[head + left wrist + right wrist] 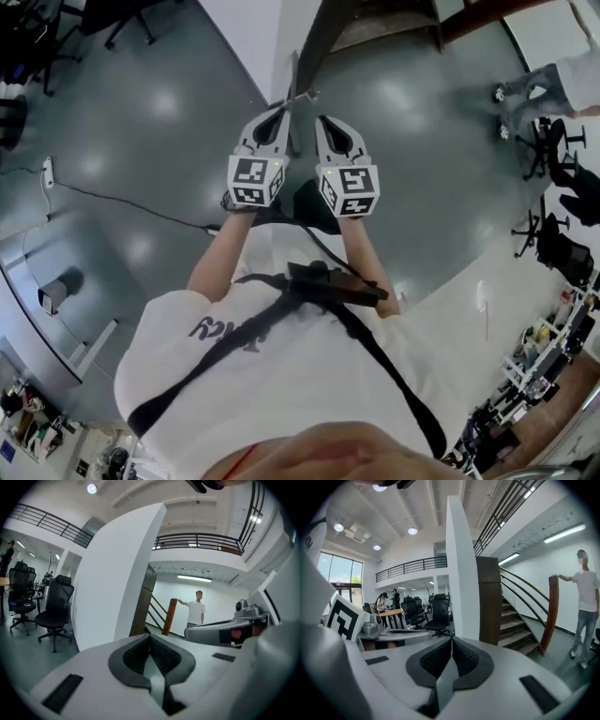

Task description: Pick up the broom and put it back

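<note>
- Left gripper (279,109) and right gripper (323,120): jaws together on both, nothing between them.
- Broom (293,80): apparently the thin pole standing upright at the end of the white wall (246,28), just ahead of both grippers.
- Judged nearer to the left gripper.

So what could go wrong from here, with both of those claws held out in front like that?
The cable on the floor runs up to where the person stands and could trip them. The wall end is straight ahead of the left gripper and right gripper, so a step forward might knock them. Both are shut, so they would nudge rather than grab.
</note>
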A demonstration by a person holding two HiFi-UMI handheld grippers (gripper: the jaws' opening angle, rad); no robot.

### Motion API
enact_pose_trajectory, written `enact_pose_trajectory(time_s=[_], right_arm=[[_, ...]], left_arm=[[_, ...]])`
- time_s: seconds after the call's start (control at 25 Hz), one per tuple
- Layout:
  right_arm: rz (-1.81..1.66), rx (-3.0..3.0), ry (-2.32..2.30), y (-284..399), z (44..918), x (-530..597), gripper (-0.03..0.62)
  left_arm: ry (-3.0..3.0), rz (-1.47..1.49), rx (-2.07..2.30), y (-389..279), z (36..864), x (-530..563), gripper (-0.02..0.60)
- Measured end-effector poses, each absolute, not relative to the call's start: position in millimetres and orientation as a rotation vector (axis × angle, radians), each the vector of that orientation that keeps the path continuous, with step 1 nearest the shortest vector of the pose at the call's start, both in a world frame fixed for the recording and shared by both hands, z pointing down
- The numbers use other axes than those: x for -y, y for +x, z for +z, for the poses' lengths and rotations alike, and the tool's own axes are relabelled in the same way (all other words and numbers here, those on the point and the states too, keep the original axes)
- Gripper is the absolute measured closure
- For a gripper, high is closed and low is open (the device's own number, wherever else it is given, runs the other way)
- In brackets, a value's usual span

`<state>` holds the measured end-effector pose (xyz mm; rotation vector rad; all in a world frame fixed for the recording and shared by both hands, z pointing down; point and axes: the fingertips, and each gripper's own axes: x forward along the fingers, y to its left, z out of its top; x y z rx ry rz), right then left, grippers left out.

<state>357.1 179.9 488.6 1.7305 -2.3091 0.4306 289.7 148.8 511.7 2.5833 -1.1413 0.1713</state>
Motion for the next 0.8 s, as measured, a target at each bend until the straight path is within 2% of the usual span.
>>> enact_pose_trajectory(time_s=[0.56, 0.8], right_arm=[[0.658, 2.257, 1.488, 405, 631, -107, 0.586], [0.648, 2.135, 1.416, 418, 707, -80, 0.583]], left_arm=[[2.387, 0.324, 1.246, 325, 622, -95, 0.569], [2.333, 0.366, 1.322, 312, 671, -68, 0.569]])
